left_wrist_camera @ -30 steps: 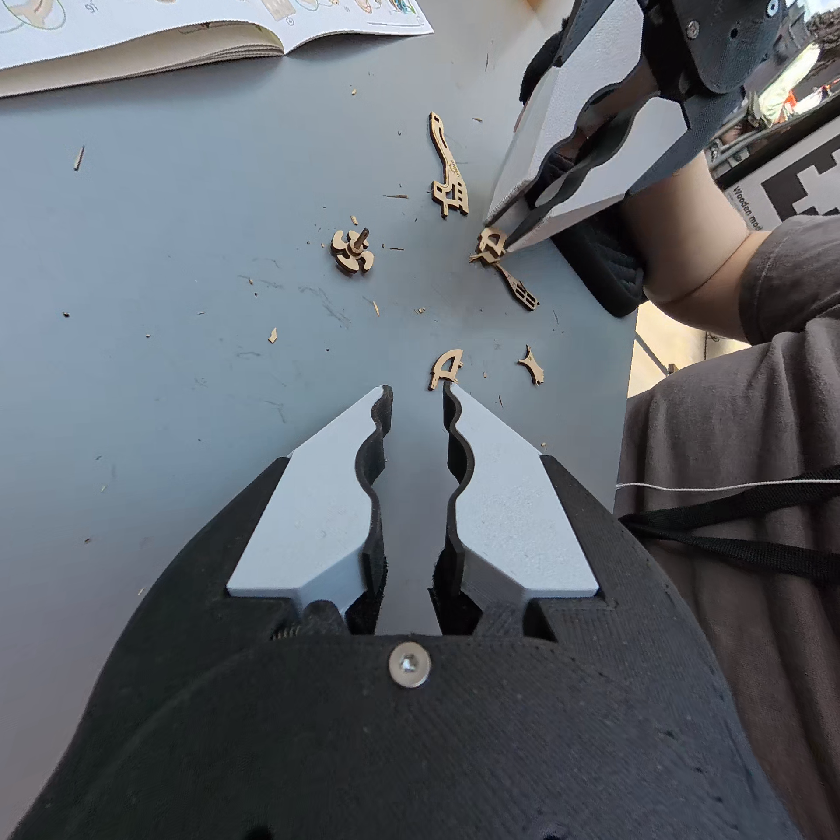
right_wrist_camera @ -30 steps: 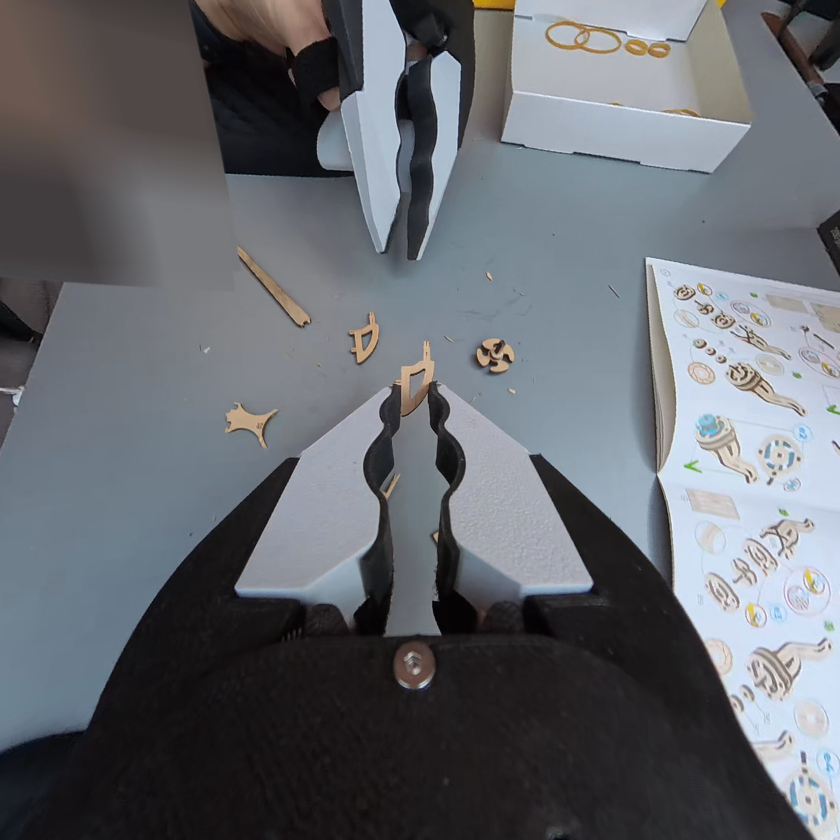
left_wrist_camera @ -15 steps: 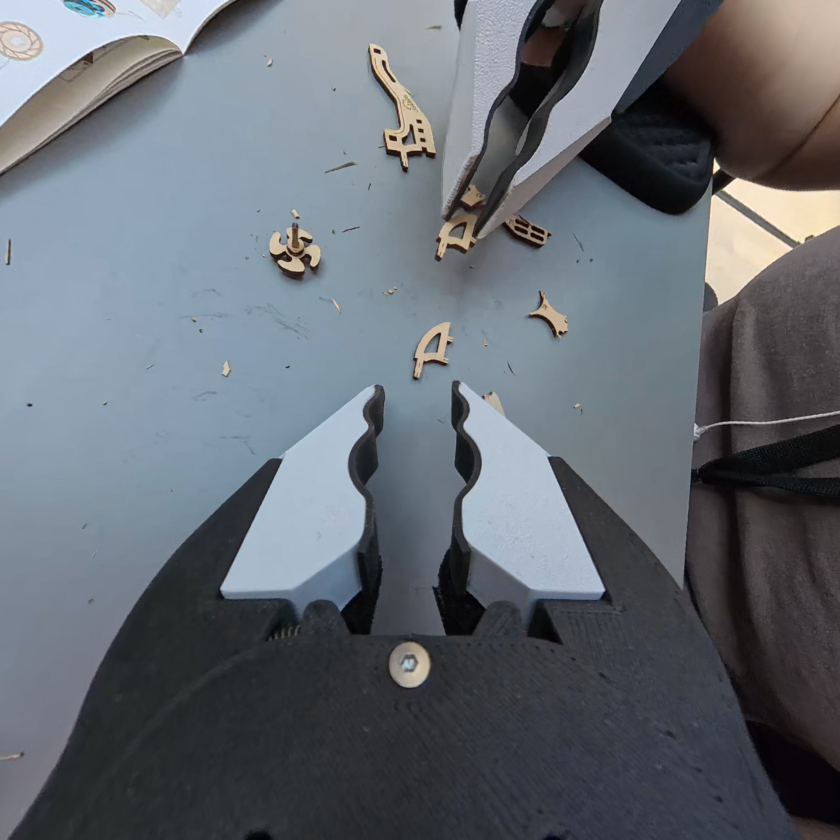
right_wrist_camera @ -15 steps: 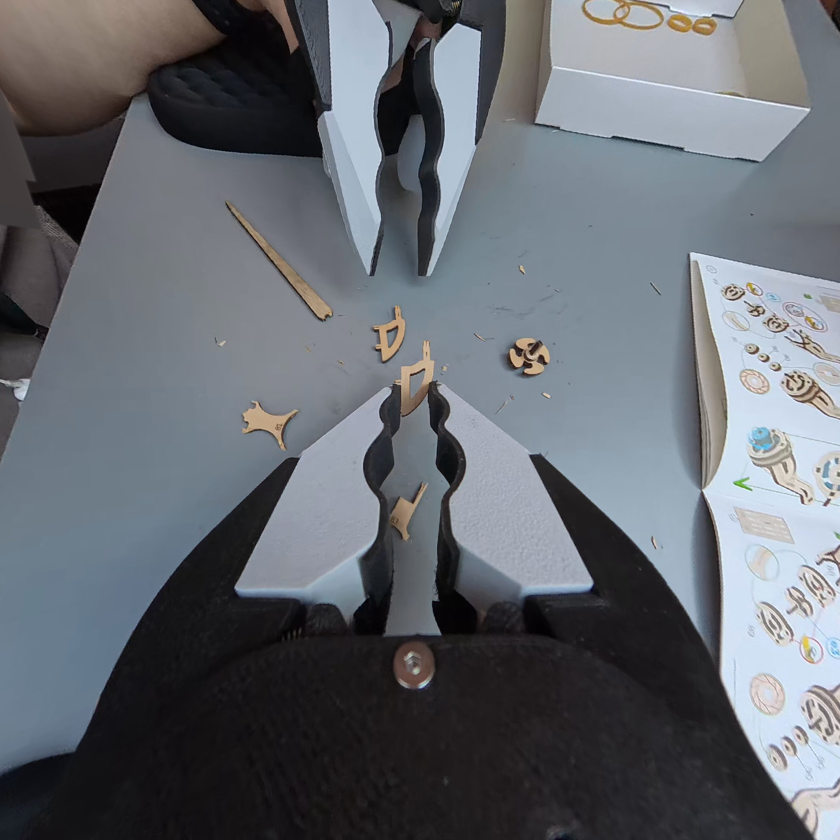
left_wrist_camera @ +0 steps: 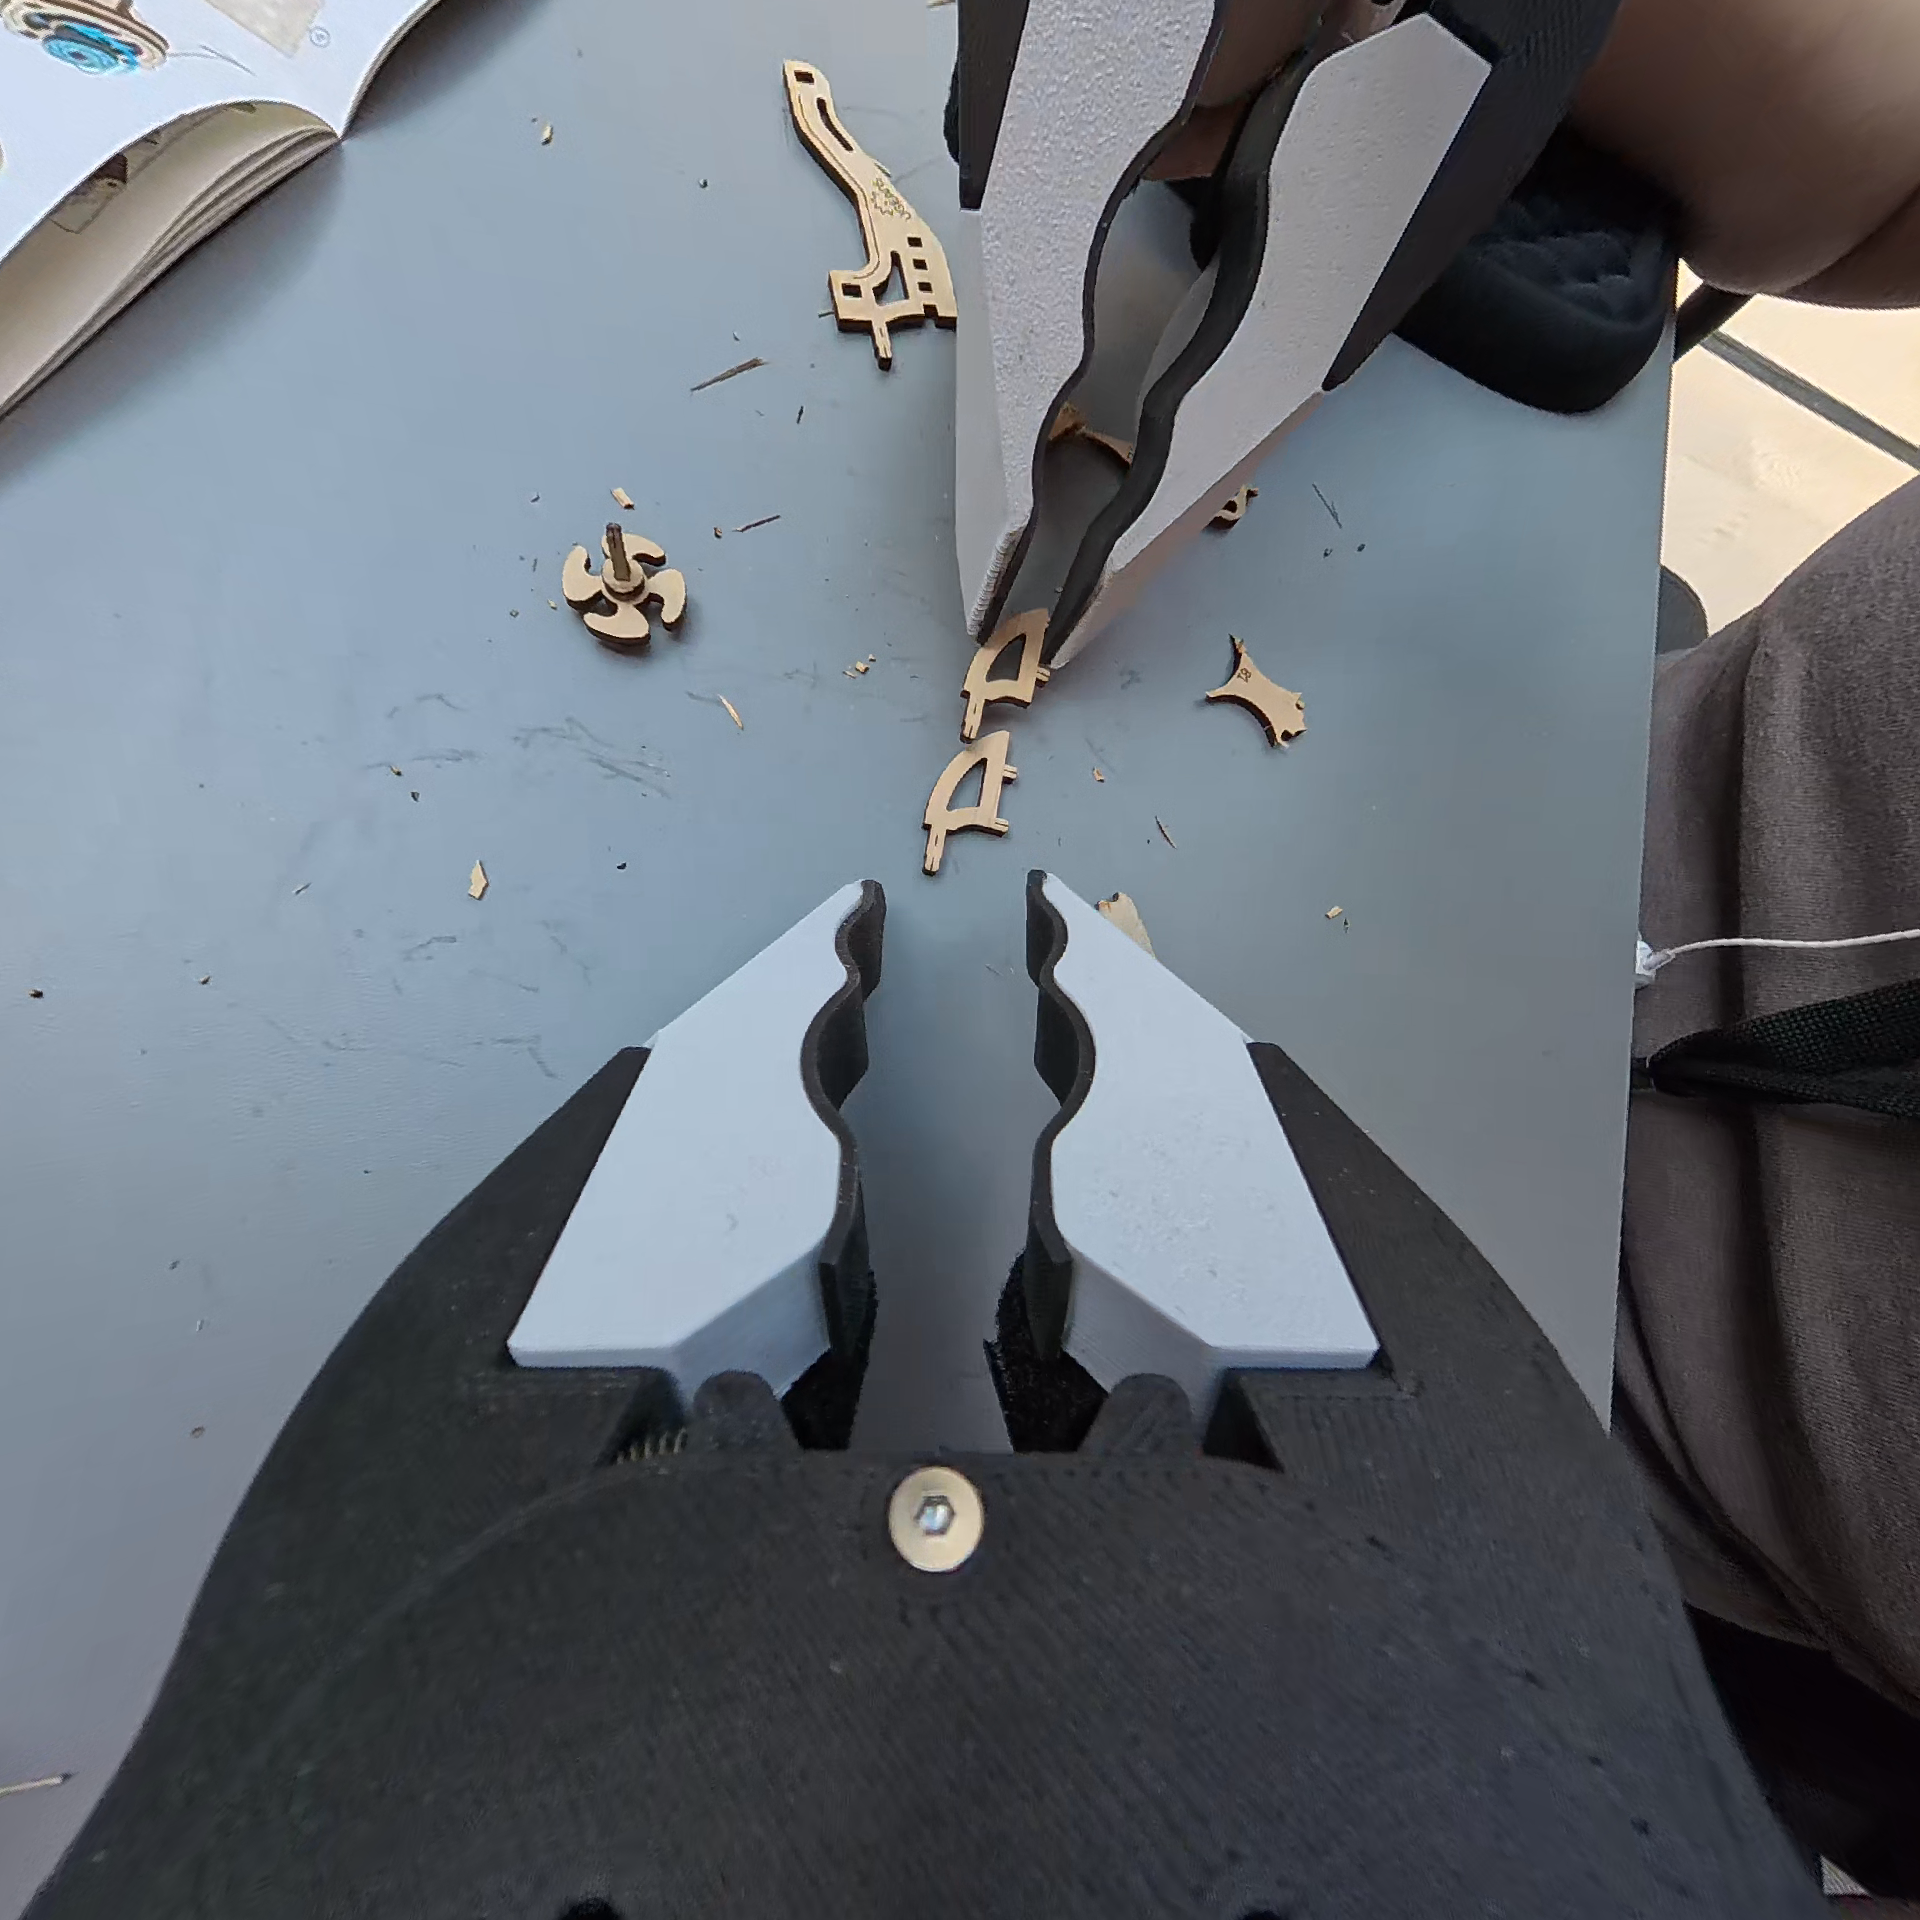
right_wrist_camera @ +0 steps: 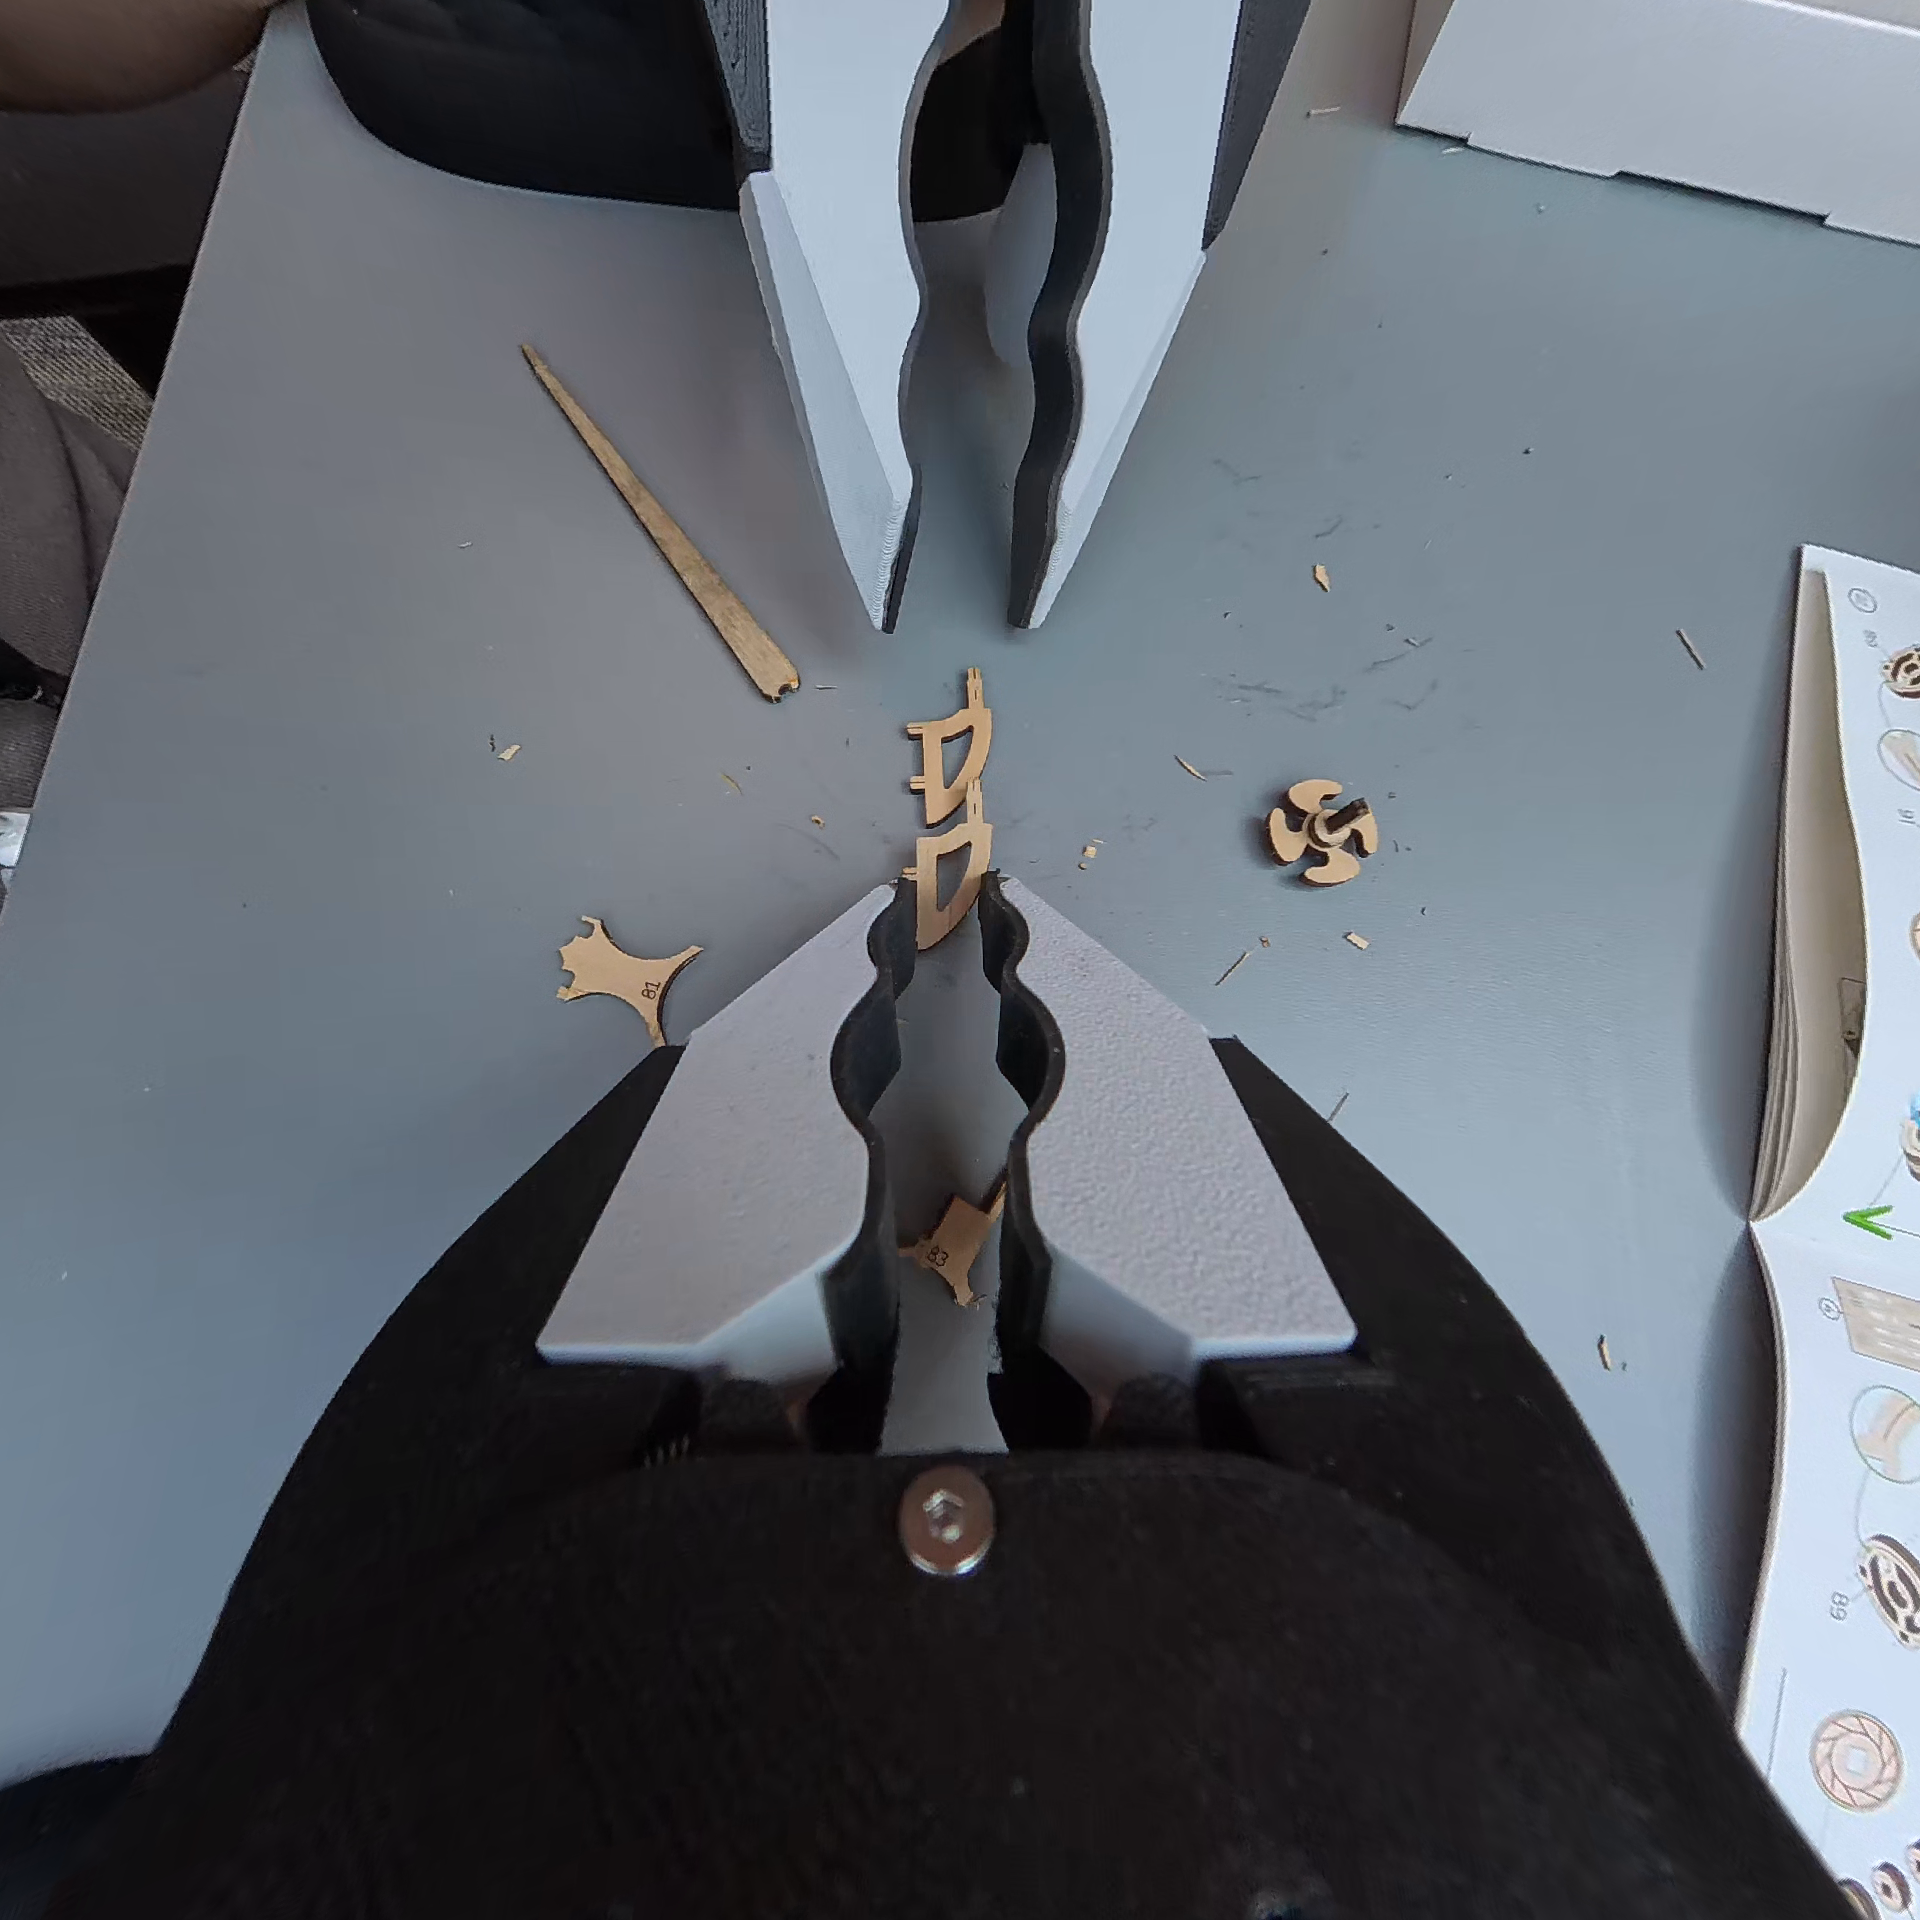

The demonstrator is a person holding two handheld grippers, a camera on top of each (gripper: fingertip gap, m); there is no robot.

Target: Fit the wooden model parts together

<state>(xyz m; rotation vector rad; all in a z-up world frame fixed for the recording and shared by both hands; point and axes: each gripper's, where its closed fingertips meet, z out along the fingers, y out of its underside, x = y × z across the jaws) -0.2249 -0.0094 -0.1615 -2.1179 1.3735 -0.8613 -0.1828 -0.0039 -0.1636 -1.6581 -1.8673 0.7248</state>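
My right gripper (right_wrist_camera: 940, 888) is shut on a small sail-shaped wooden piece (right_wrist_camera: 943, 883), held by its tips just above the grey table (right_wrist_camera: 312, 623). It also shows in the left wrist view (left_wrist_camera: 1006, 665) in the right gripper (left_wrist_camera: 1023, 639). A matching sail-shaped piece (right_wrist_camera: 951, 743) lies flat just beyond it, close to touching; in the left wrist view this piece (left_wrist_camera: 966, 800) lies just in front of my left gripper (left_wrist_camera: 956, 891). The left gripper is open and empty, and faces the right one (right_wrist_camera: 956, 623).
A wooden propeller part with a peg (left_wrist_camera: 623, 592) (right_wrist_camera: 1320, 831), a long slotted part (left_wrist_camera: 883, 229), a thin stick (right_wrist_camera: 665, 530), a star-like part (right_wrist_camera: 623, 977) and another small part under my right gripper (right_wrist_camera: 951, 1247) lie about. A booklet (right_wrist_camera: 1849, 935) lies at the right, a white box (right_wrist_camera: 1662, 104) behind. My right fingertips sit around 5 cm from my left ones. The thin stick (right_wrist_camera: 665, 530) is about 6 cm from my left fingertips.
My right gripper has carried its held piece across the table up to the matching piece. The two grippers have come closer together. The left gripper stays open.
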